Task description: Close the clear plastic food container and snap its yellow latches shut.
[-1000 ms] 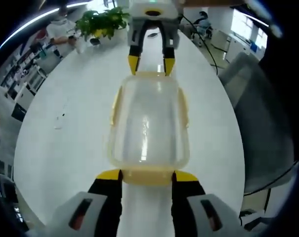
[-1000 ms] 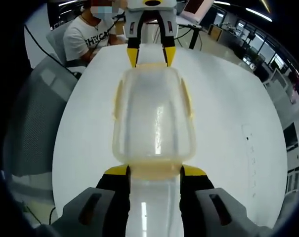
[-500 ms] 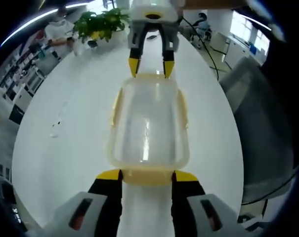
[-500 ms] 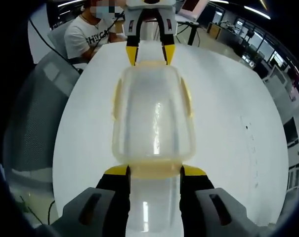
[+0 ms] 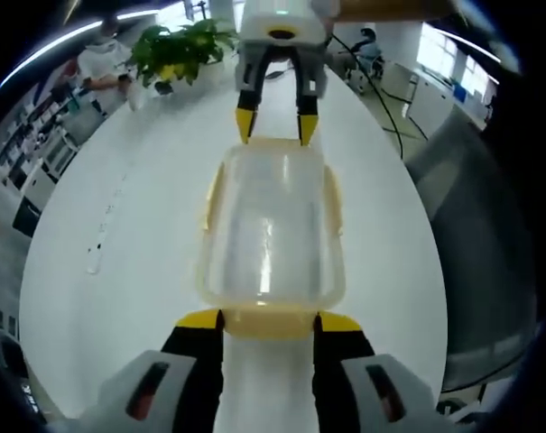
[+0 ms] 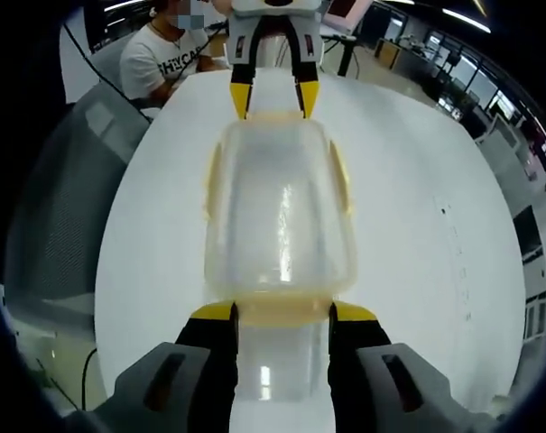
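In the left gripper view, the left gripper (image 5: pixel 269 322) had its jaws spread wide, straddling the near end latch (image 5: pixel 269 323) of the container (image 5: pixel 271 230), yellow tips level with the latch's ends, apparently bracing that end. The container lay lengthwise on the white bench (image 5: pixel 119 244), lid seated, side latches (image 5: pixel 210 194) standing slightly off the walls. At the far end the right gripper (image 5: pixel 273 120) faced it, jaws equally wide at the opposite latch. Whether either tip touched could not be told. Judged: held end to end for pressing the latches. Beyond stood a plant (image 5: pixel 180 43).
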Demonstrator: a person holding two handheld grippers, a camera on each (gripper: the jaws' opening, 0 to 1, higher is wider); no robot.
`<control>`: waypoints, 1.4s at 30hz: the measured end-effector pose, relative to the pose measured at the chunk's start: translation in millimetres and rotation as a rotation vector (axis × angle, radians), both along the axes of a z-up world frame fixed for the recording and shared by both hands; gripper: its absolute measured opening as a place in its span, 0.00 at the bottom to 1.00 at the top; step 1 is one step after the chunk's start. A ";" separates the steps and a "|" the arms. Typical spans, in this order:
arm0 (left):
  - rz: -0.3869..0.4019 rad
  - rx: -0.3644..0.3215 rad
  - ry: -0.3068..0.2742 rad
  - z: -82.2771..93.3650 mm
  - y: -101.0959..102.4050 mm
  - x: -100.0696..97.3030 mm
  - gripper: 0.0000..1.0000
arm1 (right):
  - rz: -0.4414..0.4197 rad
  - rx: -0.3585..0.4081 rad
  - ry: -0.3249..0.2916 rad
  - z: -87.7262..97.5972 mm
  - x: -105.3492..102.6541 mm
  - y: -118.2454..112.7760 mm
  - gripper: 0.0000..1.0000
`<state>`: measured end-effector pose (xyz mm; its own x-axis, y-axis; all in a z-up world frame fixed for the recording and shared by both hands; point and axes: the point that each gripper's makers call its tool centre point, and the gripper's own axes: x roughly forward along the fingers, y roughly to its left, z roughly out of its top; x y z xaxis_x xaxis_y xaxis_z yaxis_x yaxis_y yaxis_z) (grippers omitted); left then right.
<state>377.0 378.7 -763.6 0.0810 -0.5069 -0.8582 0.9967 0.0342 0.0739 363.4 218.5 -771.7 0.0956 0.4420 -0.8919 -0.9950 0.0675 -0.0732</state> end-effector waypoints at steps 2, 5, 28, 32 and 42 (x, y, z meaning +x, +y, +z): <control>0.000 -0.002 0.004 0.4 -3.3 -1.5 0.33 | -0.001 -0.001 -0.003 0.0 -0.8 -3.9 0.35; -0.007 -0.004 0.003 -0.9 -9.2 -0.9 0.33 | -0.008 -0.001 0.000 -1.1 -1.7 -9.1 0.35; -0.045 -0.024 0.017 -8.8 -57.4 0.4 0.33 | -0.048 -0.018 0.005 -7.4 -6.3 -56.0 0.35; -0.047 -0.025 0.021 -9.0 -64.8 0.0 0.33 | -0.049 -0.025 0.004 -8.5 -6.9 -63.5 0.35; -0.052 -0.041 0.031 -10.6 -84.3 -2.1 0.33 | -0.057 -0.039 0.004 -7.5 -9.7 -83.0 0.35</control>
<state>374.9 294.5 -774.2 0.0272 -0.5446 -0.8383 0.9990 -0.0154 0.0424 353.8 135.5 -779.2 0.1164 0.4010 -0.9086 -0.9899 0.1213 -0.0732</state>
